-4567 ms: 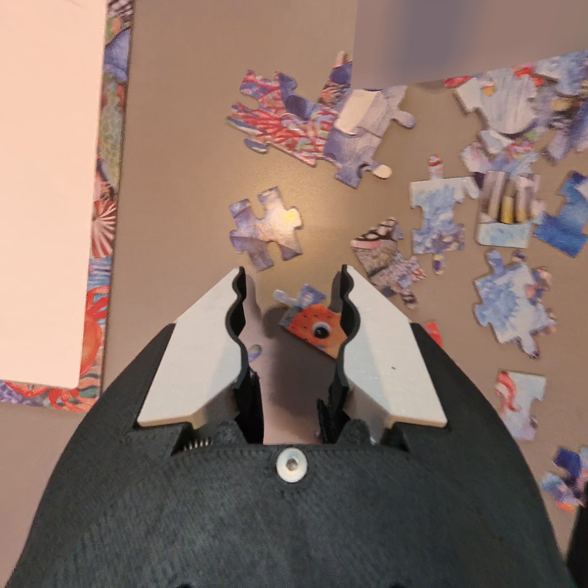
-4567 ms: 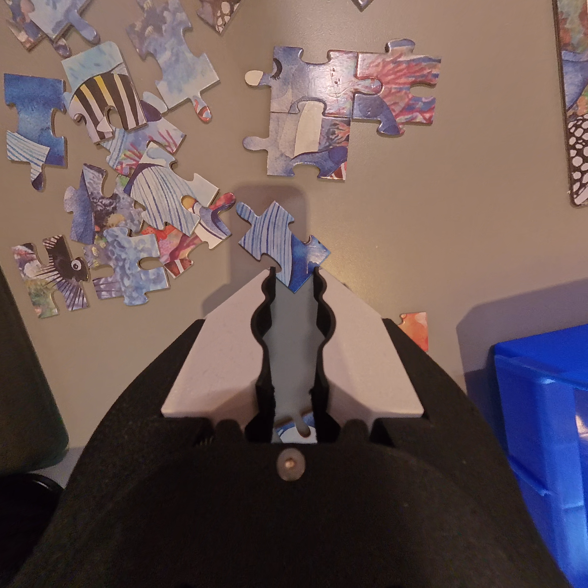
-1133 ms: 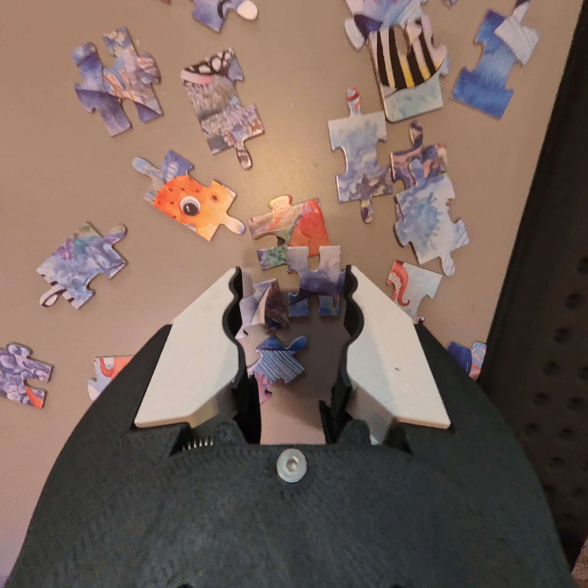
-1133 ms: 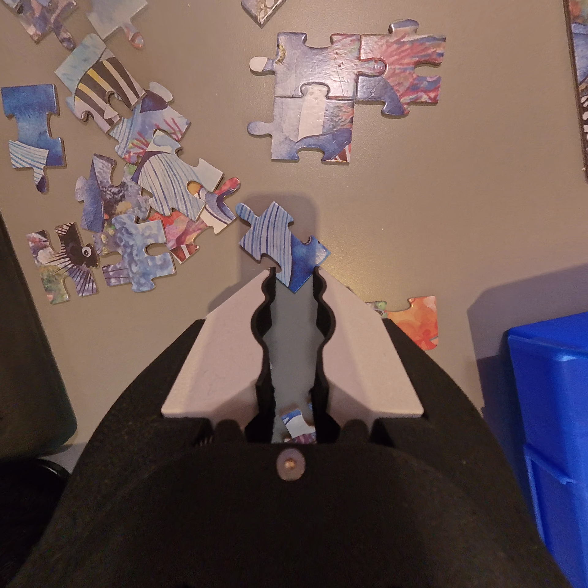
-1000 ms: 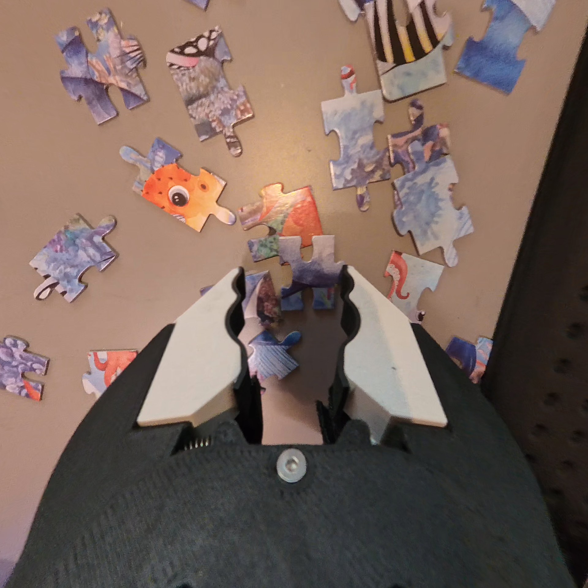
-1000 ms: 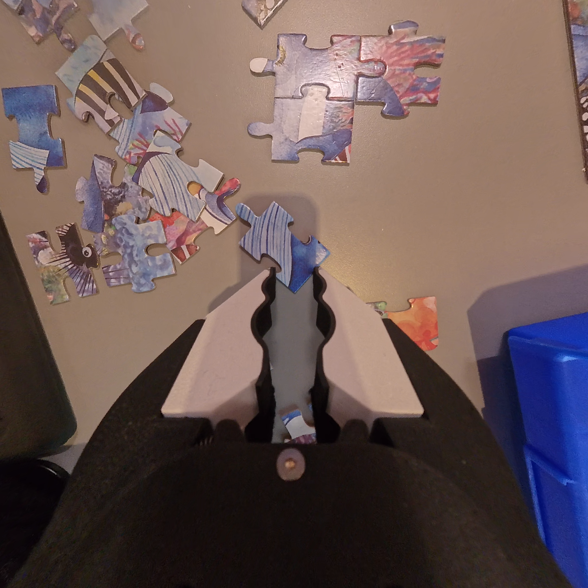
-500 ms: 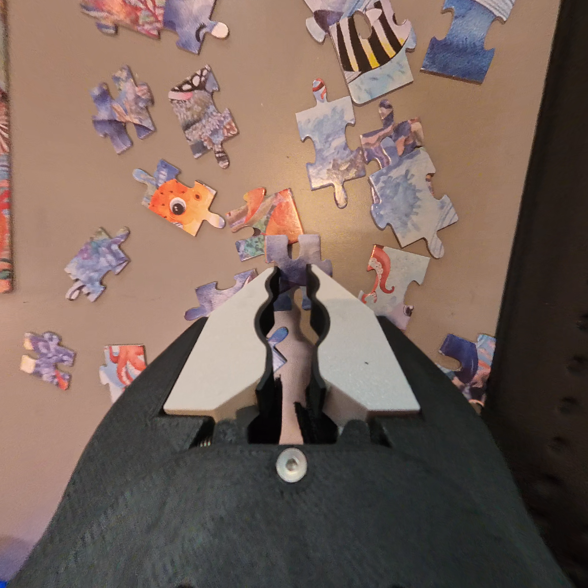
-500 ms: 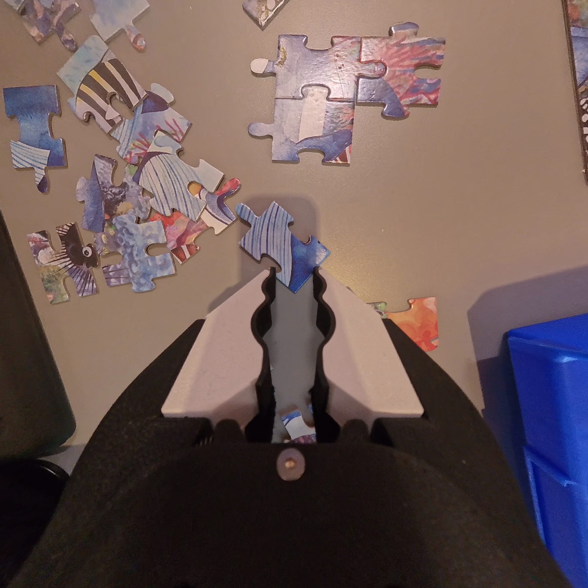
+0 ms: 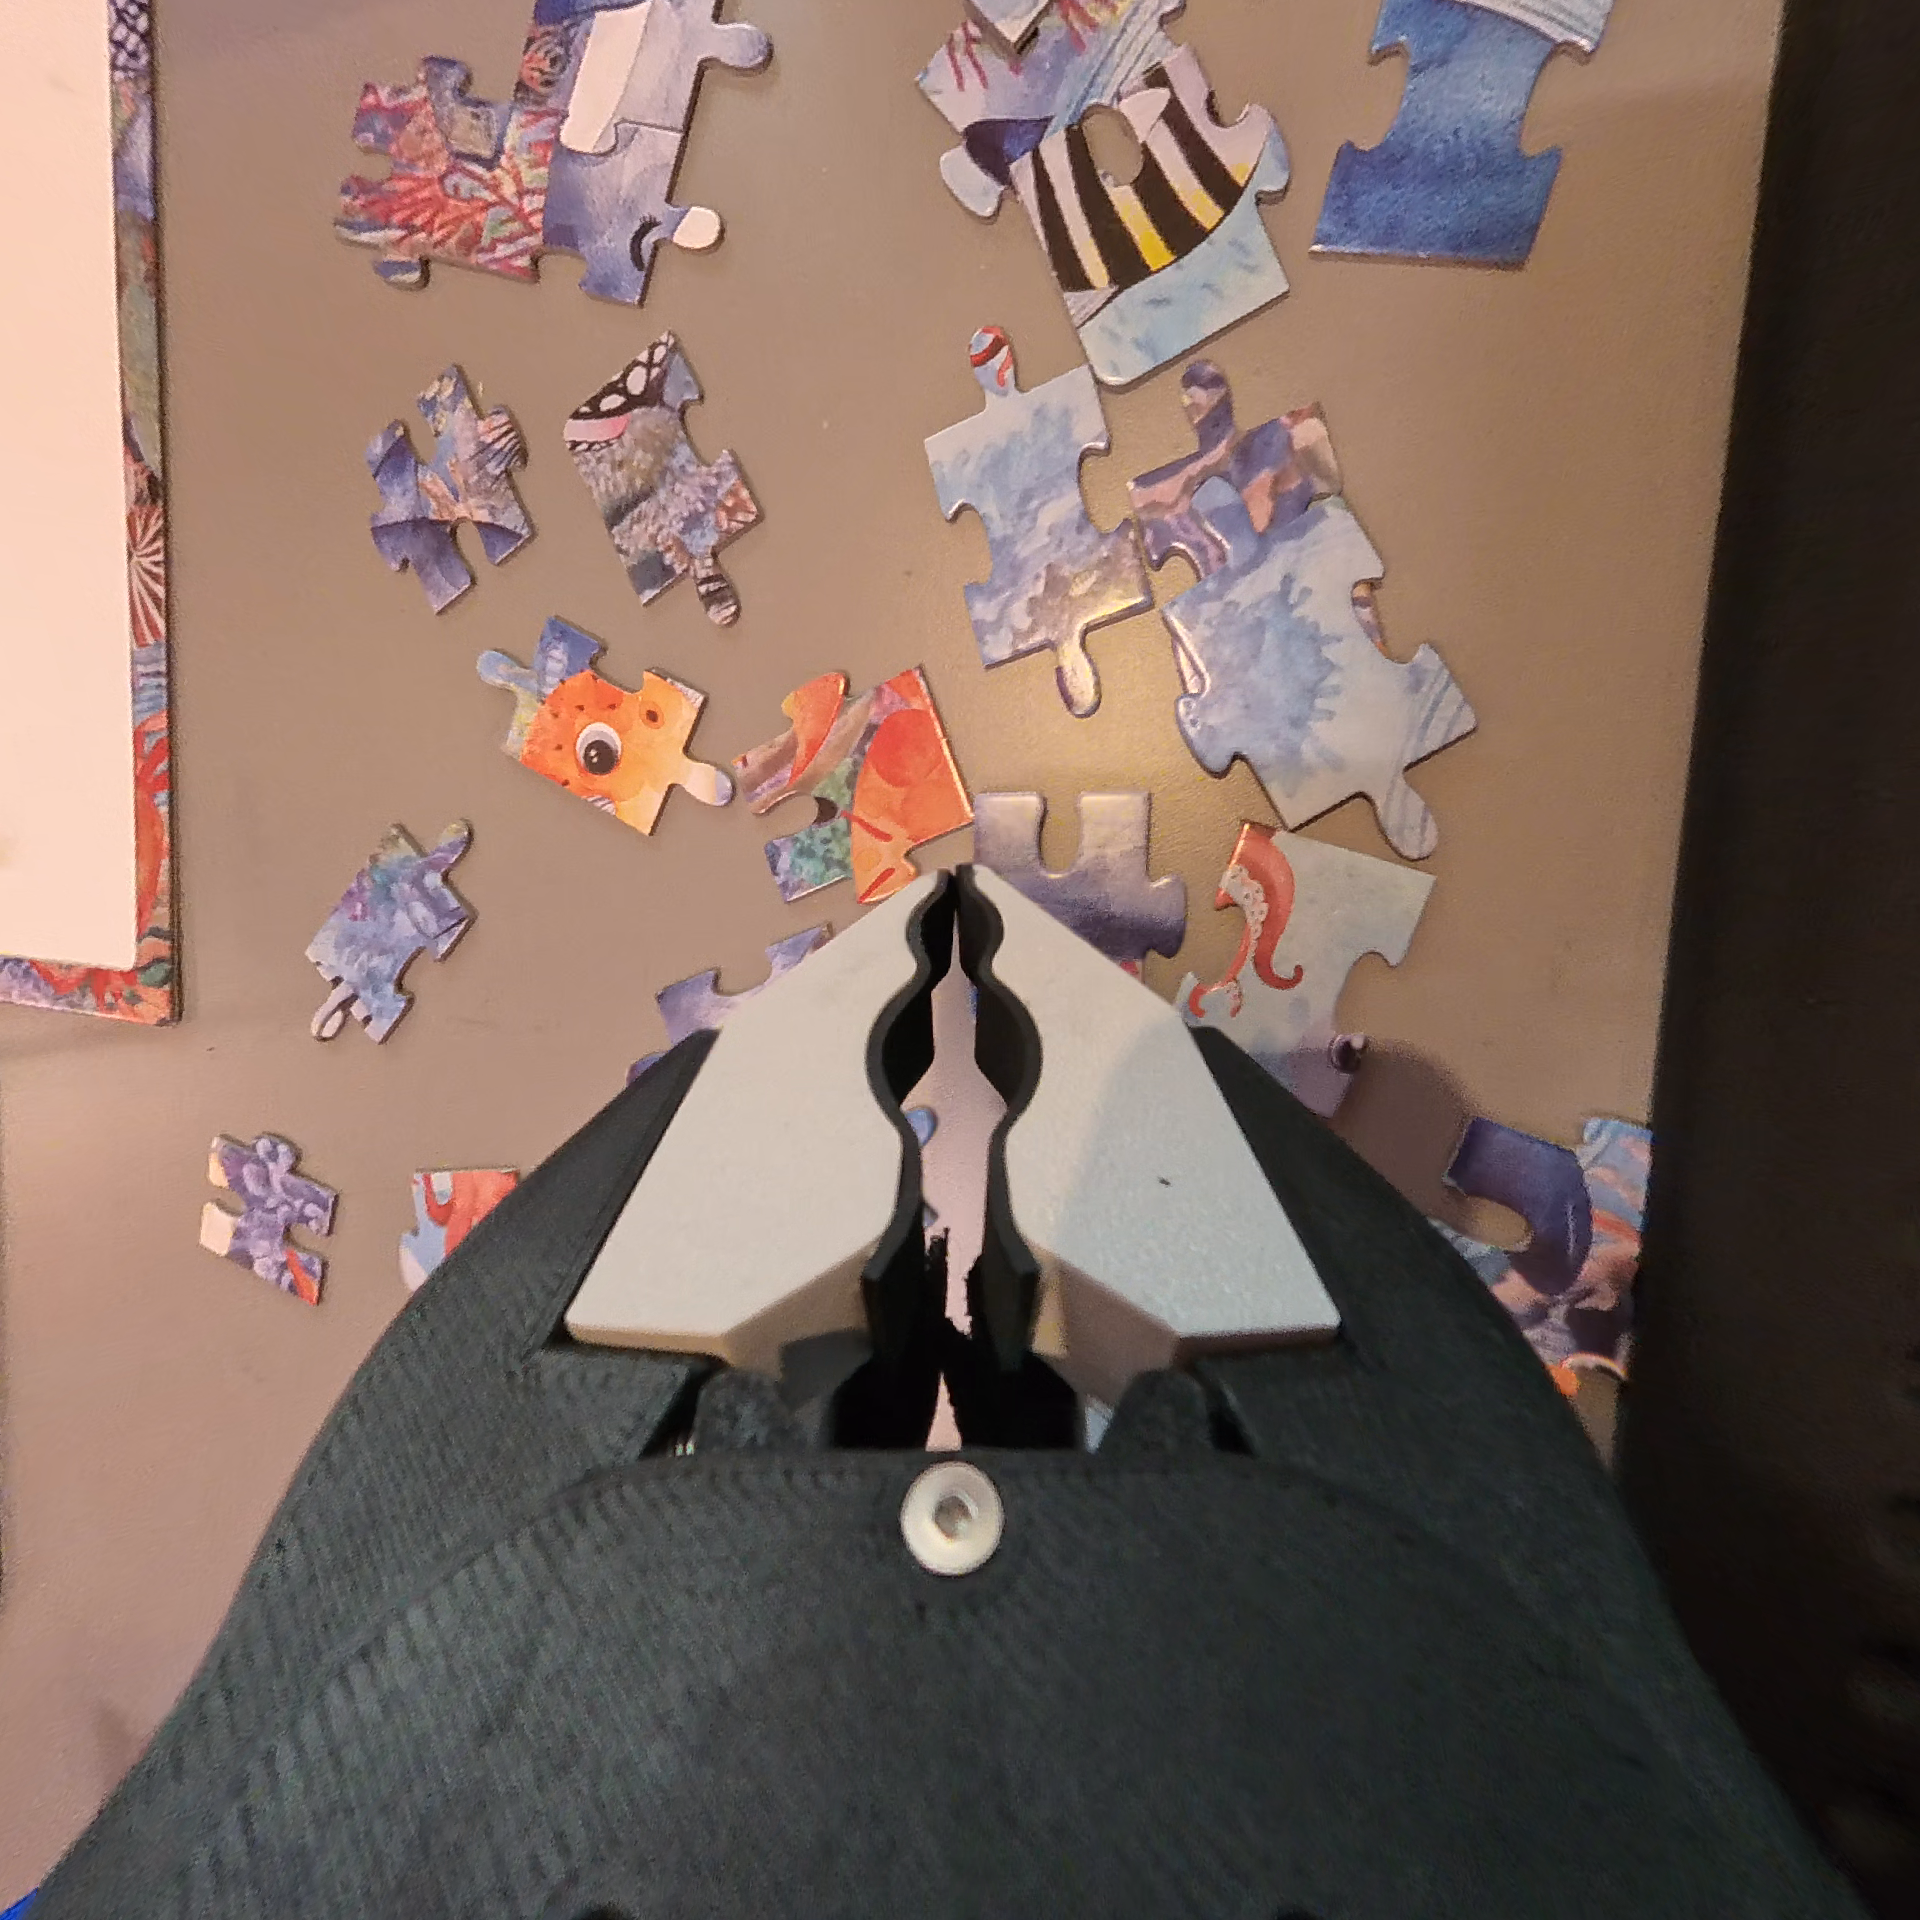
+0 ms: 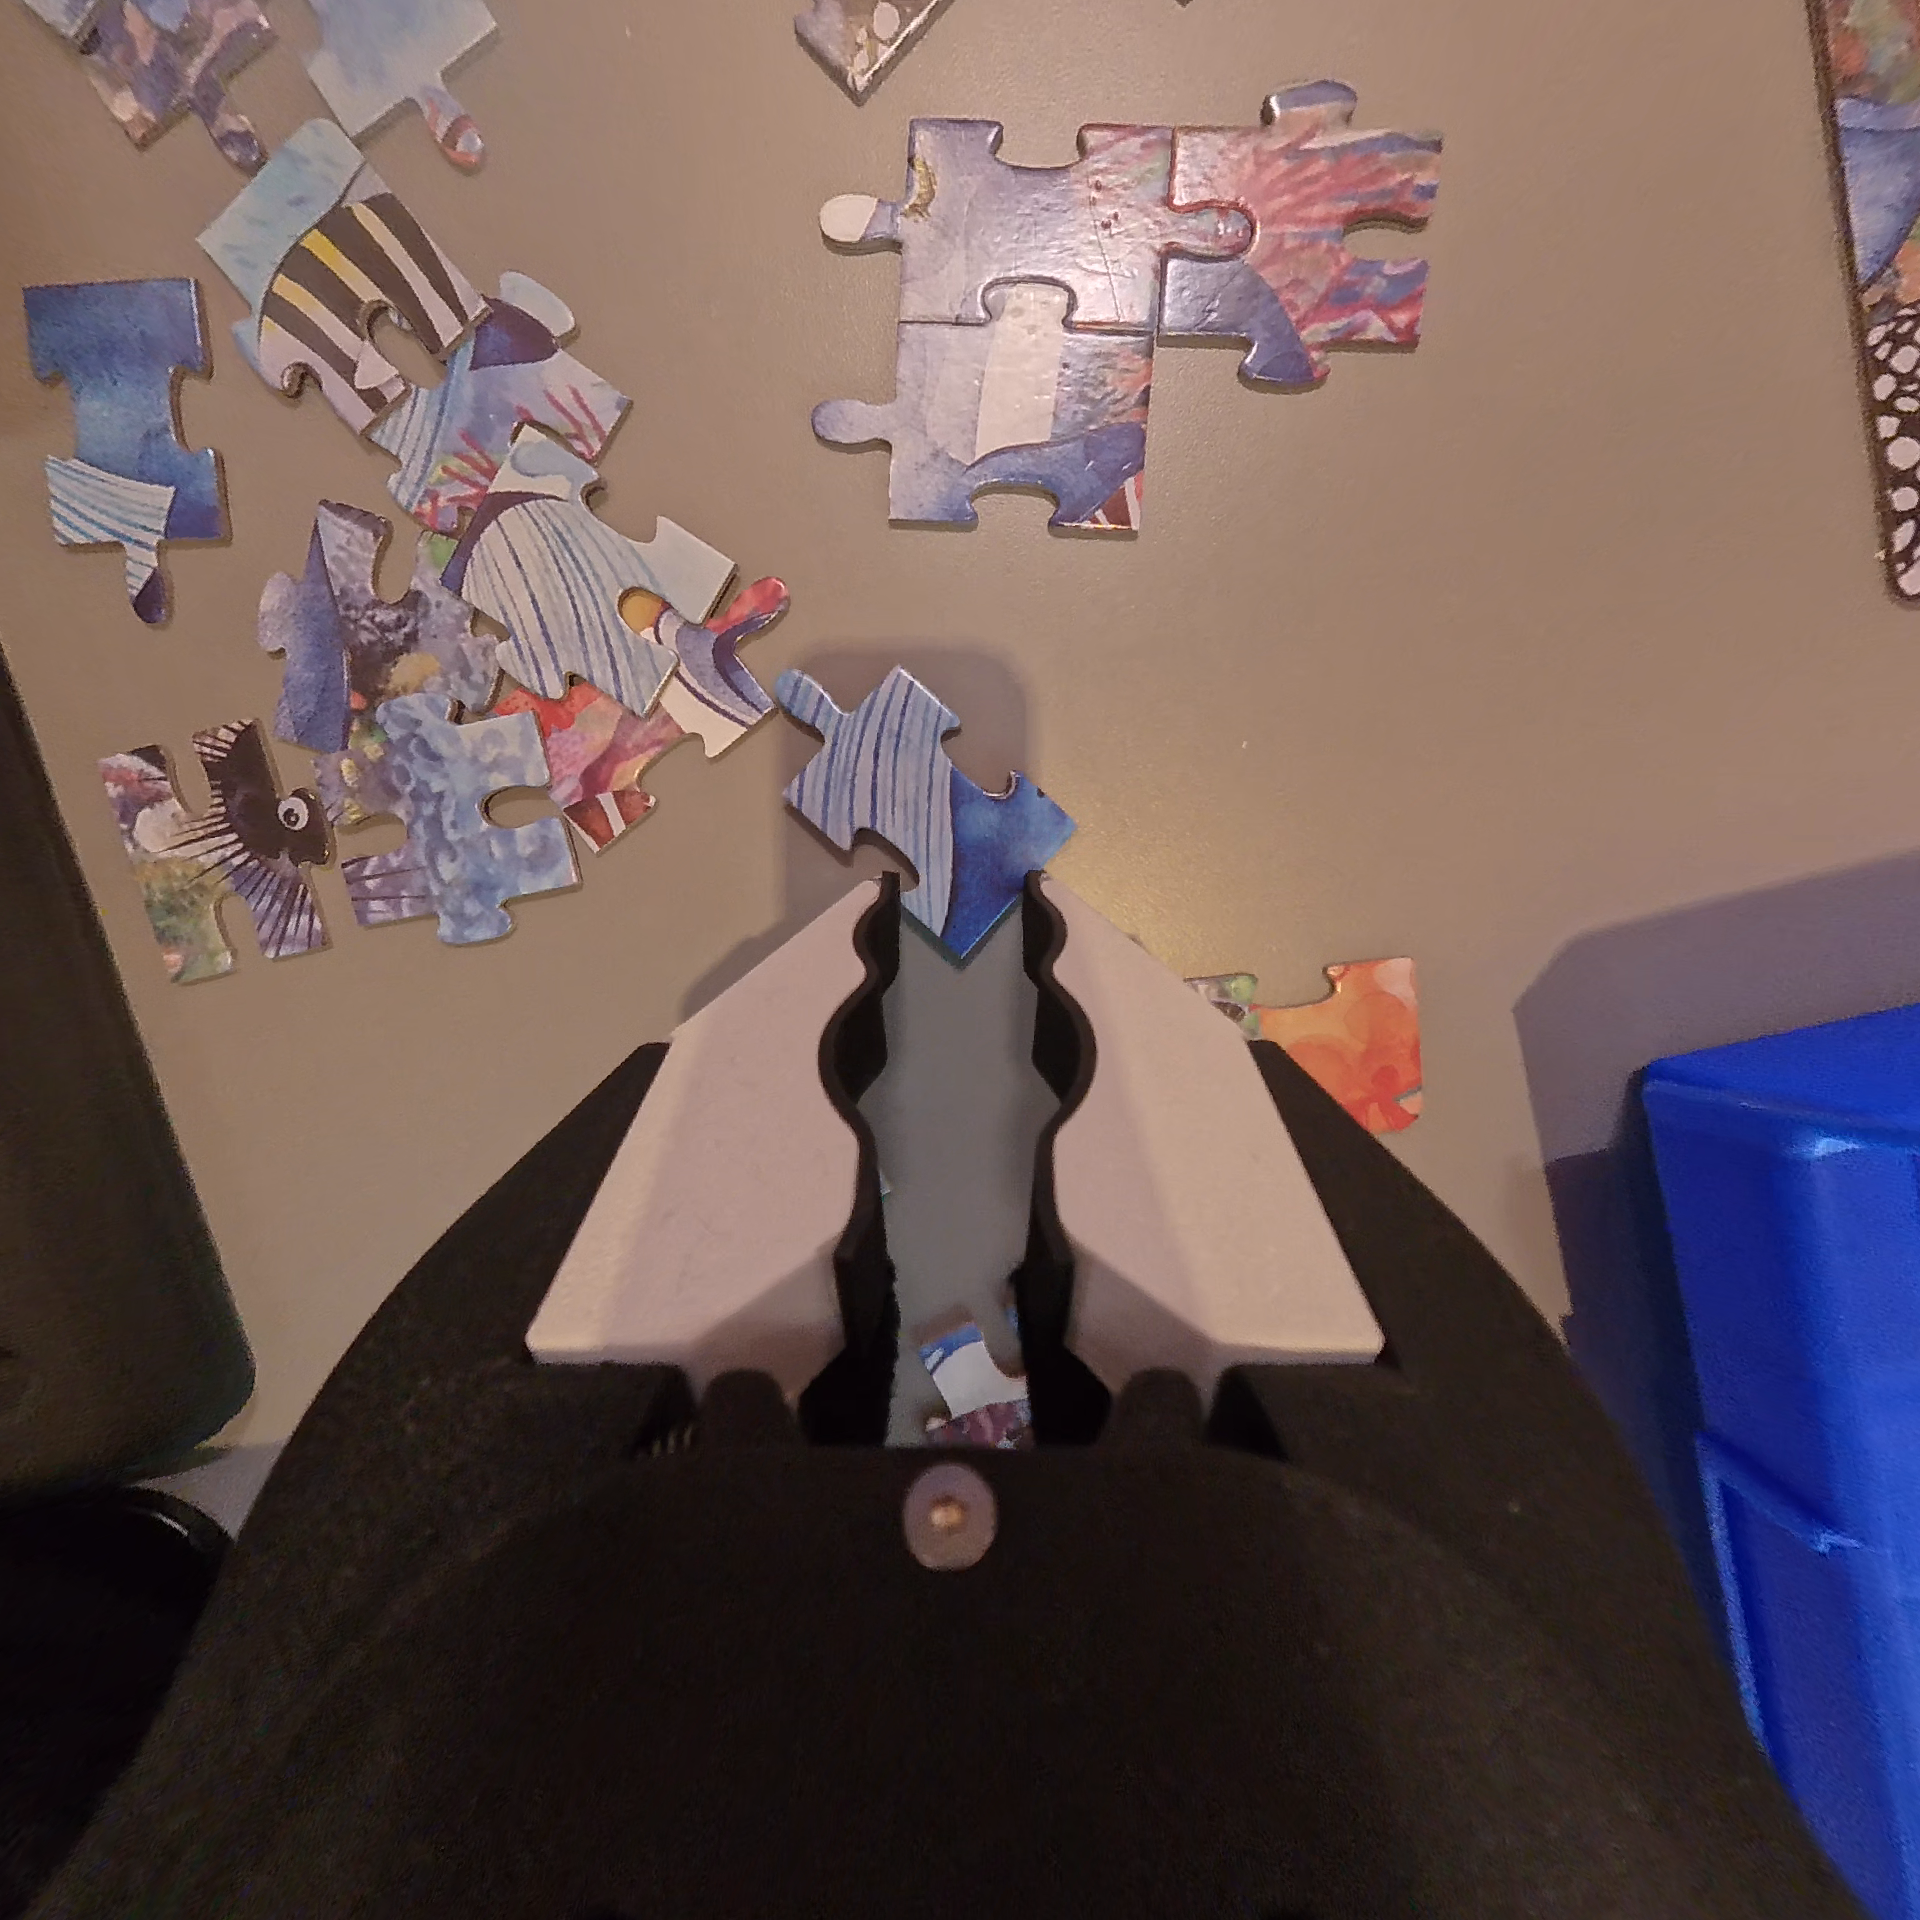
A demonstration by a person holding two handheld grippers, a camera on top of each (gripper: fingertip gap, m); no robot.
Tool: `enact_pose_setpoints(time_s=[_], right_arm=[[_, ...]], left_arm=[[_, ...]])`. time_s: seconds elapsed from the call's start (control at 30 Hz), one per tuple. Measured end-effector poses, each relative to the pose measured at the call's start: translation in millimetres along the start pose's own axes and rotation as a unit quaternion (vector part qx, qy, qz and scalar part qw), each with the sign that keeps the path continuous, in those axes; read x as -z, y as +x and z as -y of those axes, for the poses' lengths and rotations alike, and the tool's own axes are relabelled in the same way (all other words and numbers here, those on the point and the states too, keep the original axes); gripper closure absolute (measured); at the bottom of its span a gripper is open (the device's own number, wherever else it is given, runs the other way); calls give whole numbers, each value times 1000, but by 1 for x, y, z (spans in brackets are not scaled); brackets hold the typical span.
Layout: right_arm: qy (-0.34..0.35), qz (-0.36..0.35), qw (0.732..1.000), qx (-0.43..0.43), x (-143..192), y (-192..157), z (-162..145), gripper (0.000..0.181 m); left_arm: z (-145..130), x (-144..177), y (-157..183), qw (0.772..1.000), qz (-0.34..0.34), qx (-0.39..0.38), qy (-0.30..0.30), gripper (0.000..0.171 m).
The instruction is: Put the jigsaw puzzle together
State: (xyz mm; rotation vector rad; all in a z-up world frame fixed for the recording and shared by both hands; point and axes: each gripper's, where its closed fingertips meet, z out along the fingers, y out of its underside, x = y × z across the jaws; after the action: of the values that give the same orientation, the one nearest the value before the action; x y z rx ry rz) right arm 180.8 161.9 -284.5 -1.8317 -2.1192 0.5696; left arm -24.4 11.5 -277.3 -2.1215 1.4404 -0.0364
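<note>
Left wrist view, left to right: a puzzle board with a patterned border and pale blank centre is lying at the desk's left edge; loose pieces are lying scattered beside it — an orange fish piece, then an orange-and-green piece. The left gripper is showing its tips pressed together; a dark blue two-tabbed piece is sitting just beyond and to the right of them, but whether it is being pinched cannot be told. A striped fish piece is lying at upper right.

Right wrist view, left to right: a cluster of overlapping pieces is occupying the left side. The right gripper is standing part-closed, clamping the corner of a blue striped piece — held above the desk, its shadow falling behind. A joined three-piece section is lying beyond, apart. A blue bin is standing at far right.
</note>
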Motion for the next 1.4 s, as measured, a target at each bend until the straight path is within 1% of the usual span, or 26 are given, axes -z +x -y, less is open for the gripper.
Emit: enact_pose_setpoints(time_s=[0.1, 0.23, 0.27, 0.33, 0.43, 0.47, 0.57, 0.63, 0.77, 0.83, 0.97, 1.2, 1.4], right_arm=[[2, -1, 1000, 0, 1, 0, 1, 160], [4, -2, 1000, 0, 3, 0, 1, 160], [4, -2, 1000, 0, 3, 0, 1, 160], [6, -3, 1000, 0, 4, 0, 1, 160], [4, -2, 1000, 1, 3, 0, 1, 160], [3, -2, 1000, 1, 2, -1, 1, 160], [2, 0, 1000, 1, 1, -1, 0, 160], [1, 2, 1000, 0, 0, -2, 0, 160], [1, 3, 1000, -1, -1, -2, -1, 160], [0, 3, 1000, -1, -1, -2, -1, 160], [1, 3, 1000, -1, -1, -2, -1, 160], [0, 2, 1000, -2, 0, -1, -2, 160], [1, 1, 1000, -2, 1, -1, -2, 160]], left_arm=[[-3, -3, 1, 1000, 3, -1, -4, 171], [-5, 13, -9, 999, 5, 39, 15, 171], [-7, 17, -11, 999, 5, 49, 16, 169], [-15, 23, -10, 998, -7, 63, 11, 154], [-22, 27, 0, 997, -31, 72, 10, 142], [-24, 26, 4, 997, -37, 72, 9, 139], [-29, 22, 13, 997, -49, 62, -4, 136], [-30, 20, 15, 997, -52, 59, -6, 136], [-23, 15, 17, 996, -68, 61, 8, 135], [-22, 10, 17, 995, -76, 64, 7, 132], [-17, 5, 20, 993, -96, 71, 16, 138], [-14, 3, 18, 994, -75, 68, 28, 139], [-14, 4, 16, 997, -43, 53, 23, 139]])
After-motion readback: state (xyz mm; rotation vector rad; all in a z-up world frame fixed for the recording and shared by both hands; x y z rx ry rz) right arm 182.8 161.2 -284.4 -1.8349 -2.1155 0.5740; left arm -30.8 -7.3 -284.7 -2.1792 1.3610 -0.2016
